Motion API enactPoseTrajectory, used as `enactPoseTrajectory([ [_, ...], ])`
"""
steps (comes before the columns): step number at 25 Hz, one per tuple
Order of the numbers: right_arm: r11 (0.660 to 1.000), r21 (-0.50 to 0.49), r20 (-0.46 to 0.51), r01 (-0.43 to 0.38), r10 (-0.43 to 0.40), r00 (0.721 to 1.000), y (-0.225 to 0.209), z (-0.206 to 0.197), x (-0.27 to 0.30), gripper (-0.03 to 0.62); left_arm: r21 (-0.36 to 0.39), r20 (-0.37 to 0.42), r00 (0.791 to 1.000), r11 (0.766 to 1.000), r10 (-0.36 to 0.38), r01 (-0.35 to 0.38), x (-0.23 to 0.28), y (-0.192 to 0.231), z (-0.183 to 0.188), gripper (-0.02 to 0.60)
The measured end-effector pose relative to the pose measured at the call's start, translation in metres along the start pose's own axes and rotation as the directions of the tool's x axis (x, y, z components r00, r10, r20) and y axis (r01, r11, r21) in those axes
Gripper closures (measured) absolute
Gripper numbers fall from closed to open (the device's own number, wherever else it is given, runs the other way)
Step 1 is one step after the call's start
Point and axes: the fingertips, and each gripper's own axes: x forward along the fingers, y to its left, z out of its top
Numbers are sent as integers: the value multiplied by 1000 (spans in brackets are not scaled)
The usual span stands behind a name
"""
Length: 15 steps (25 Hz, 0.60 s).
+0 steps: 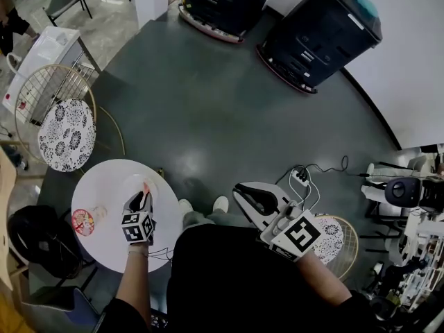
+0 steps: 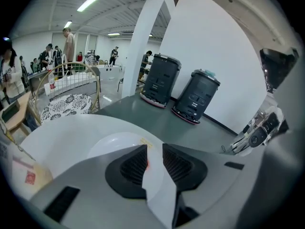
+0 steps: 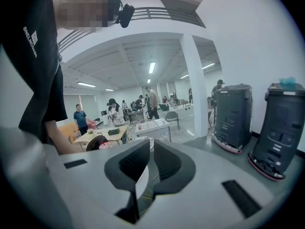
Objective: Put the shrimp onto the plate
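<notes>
A white plate [image 1: 132,184] lies on the round white table [image 1: 104,179] at the lower left of the head view. My left gripper [image 1: 143,197] is over the plate's near side, shut on the orange shrimp [image 1: 146,186]. In the left gripper view a sliver of the shrimp [image 2: 147,163] shows between the narrow jaws, with the plate [image 2: 114,142] right beneath. My right gripper [image 1: 251,198] hangs over the dark floor, away from the table. Its jaws [image 3: 148,168] are shut with nothing between them.
A red-and-white round item [image 1: 82,222] and a small clear glass [image 1: 99,214] sit on the table's left side. A patterned wire chair [image 1: 66,134] stands behind the table and another [image 1: 341,239] at the right. Two black machines [image 1: 319,33] and a power strip [image 1: 300,177] are on the floor.
</notes>
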Motion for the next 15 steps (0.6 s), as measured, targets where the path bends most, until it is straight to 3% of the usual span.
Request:
enactPoseTrajectory([
  [8,1000,7,18,-19,19,1000,9,-3,-11,559,58,94,994,997,-58,52,-27,-47,30,492],
  [15,998,48,53,-27,24,998,10,-5,-23,559,101,200,971,988,-134,116,-61,-99,66,557],
])
